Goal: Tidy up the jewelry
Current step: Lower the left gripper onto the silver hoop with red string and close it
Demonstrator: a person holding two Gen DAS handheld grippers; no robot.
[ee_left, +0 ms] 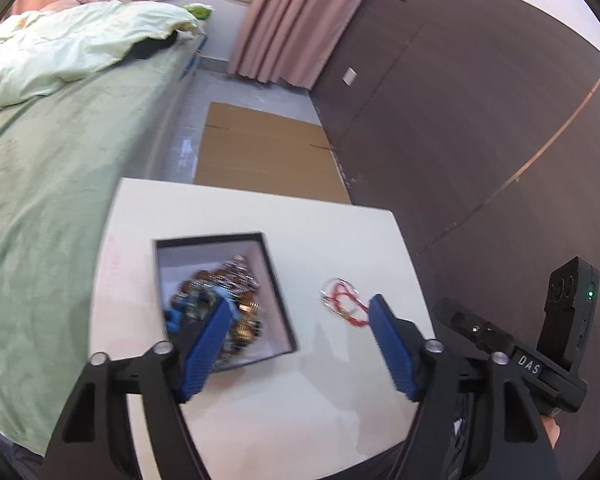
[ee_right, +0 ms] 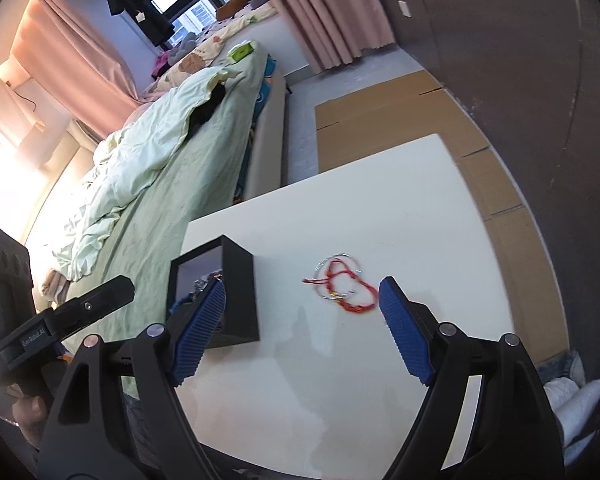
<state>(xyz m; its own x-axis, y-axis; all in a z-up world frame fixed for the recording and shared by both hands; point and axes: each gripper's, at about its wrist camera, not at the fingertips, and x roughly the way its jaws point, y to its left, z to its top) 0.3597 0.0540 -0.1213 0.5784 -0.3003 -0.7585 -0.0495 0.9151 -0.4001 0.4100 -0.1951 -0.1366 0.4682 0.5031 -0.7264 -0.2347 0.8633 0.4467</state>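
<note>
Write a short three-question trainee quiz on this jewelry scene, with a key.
1. True or false: the red cord bracelet lies inside the black box.
2. Which piece is tangled with the red cord bracelet? A) a silver ring bangle B) a watch C) a brooch
3. Fill in: the left claw and right claw both stand ____, with nothing between their pads.

Key: 1 false, it lies on the white table, beside the box. 2 A. 3 open.

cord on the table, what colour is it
Red cord, tangled with silver rings; it shows best in the right wrist view.
</note>
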